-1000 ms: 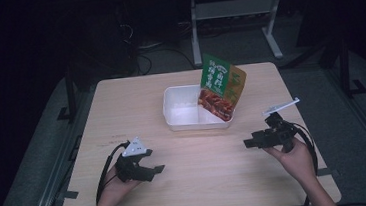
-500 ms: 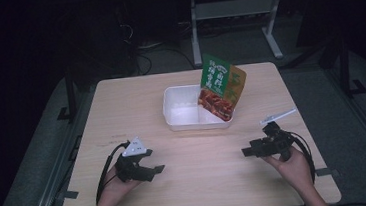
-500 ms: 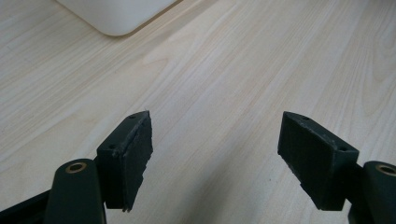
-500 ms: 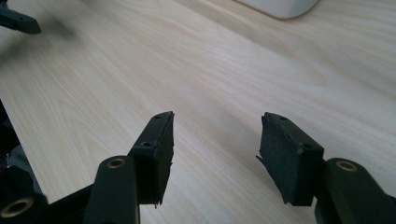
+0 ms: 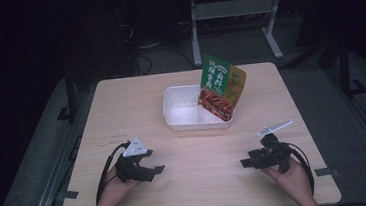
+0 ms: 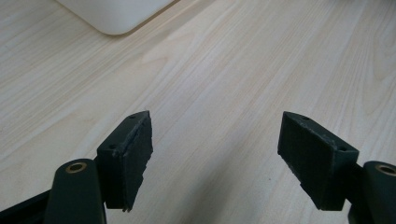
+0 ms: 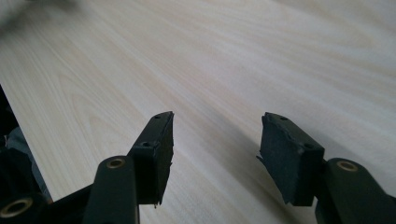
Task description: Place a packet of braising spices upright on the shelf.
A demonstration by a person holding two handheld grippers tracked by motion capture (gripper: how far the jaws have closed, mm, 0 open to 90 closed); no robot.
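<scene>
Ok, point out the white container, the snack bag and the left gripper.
white container (image 5: pixel 184 114): high view, bare floor of its left compartment.
snack bag (image 5: pixel 221 77): high view, green upper panel.
left gripper (image 5: pixel 158 170): high view, between its open fingertips.

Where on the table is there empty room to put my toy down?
The table is bare left of the white box, and bare again between the left claw and the right claw, both open. It is crowded only at the back middle, where the green snack bag stands in the box.

Dim room; grey floor (image 5: pixel 320 86); white frame (image 5: pixel 233 13) behind light wooden table (image 5: pixel 121 103).
</scene>
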